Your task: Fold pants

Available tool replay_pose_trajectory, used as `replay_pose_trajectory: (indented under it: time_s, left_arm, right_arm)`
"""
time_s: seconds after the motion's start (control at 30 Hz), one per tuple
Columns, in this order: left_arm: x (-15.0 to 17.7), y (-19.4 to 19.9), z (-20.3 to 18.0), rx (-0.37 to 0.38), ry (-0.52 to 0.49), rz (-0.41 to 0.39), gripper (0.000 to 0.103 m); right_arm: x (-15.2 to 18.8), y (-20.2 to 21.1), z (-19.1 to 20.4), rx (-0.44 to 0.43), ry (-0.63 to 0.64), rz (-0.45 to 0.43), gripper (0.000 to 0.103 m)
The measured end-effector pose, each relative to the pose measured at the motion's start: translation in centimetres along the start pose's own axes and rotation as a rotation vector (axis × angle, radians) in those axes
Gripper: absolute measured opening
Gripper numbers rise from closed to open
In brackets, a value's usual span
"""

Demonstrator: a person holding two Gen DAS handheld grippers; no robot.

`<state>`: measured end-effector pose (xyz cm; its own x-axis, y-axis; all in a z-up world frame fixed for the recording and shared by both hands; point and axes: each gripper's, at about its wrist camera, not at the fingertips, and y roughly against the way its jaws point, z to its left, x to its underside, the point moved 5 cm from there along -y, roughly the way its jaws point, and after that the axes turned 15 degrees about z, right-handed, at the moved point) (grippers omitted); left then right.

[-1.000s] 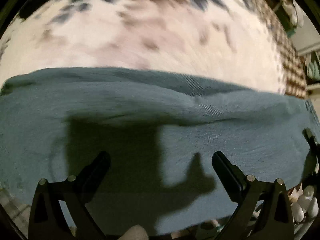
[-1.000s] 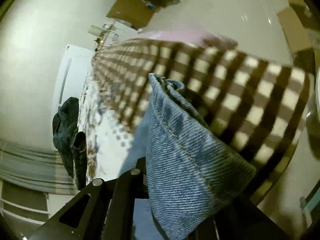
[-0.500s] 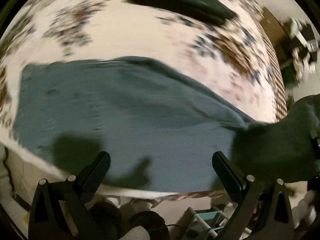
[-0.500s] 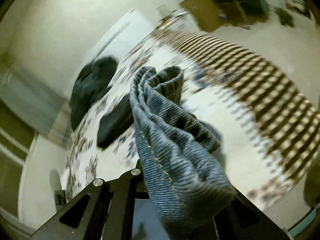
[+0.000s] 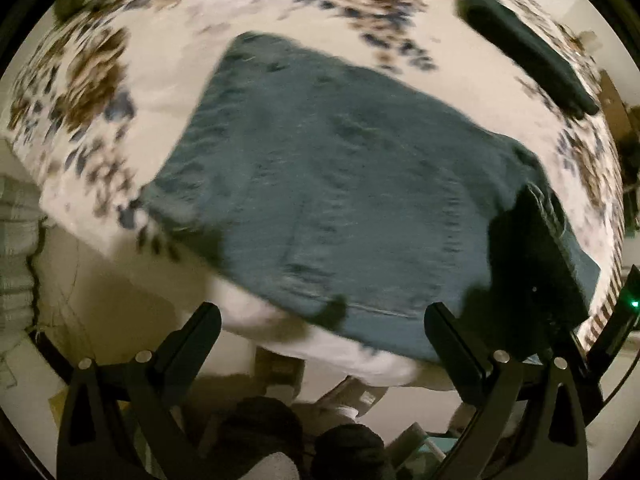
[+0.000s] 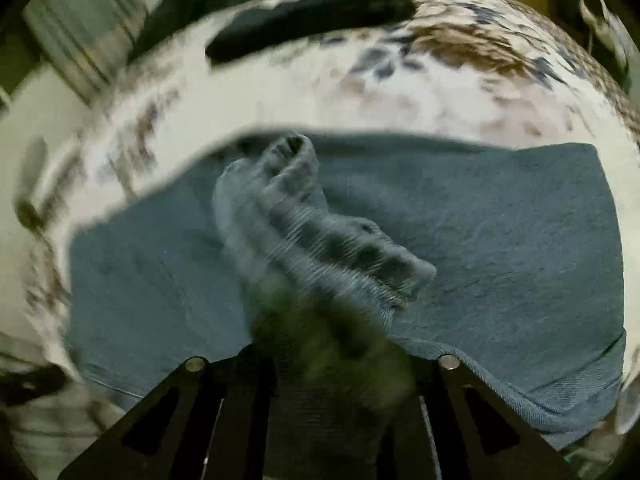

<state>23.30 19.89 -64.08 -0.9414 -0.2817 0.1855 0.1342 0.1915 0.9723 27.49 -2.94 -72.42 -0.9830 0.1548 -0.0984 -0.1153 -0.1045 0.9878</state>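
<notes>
Left wrist view: I am hovering my left gripper [image 5: 320,328], jaws apart and empty, over the pants [image 5: 344,184] lying doubled along the near edge of the floral bed [image 5: 248,12]. Right wrist view: my right gripper [image 6: 324,364] has just been opening around a bunched denim end [image 6: 304,232]; I am judging it best laid square on the layer below, edges matching

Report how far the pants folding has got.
Done: the jeans lie on the floral bedspread as a flat folded rectangle. In hand: the right gripper has a bunched denim end between its fingers above that rectangle; its jaws have just been opening, so the grip is uncertain. The left gripper is open and empty. Left: laying that end flat.
</notes>
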Motion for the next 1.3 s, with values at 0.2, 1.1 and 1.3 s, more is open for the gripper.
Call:
replay_pose_trajectory:
  time_s: [0.2,1.1,1.3]
  left_arm:
    - [0.5,-0.9,4.4,-0.004,0.13,0.01,0.103]
    - [-5.4,-5.5,11.7,0.564,0.583,-0.376,0.075]
    - [-4.1,-3.8,11.3,0.5,0.55,-0.417,0.027]
  right_arm:
    - [1.6,-0.5,5.6,-0.302,0.075,0.17,0.067]
    - [-0.4,1.6,-3.5,-0.149,-0.11,0.183,0.067]
    - [-0.2,1.9,-3.7,-0.133,-0.115,0.178,0.067]
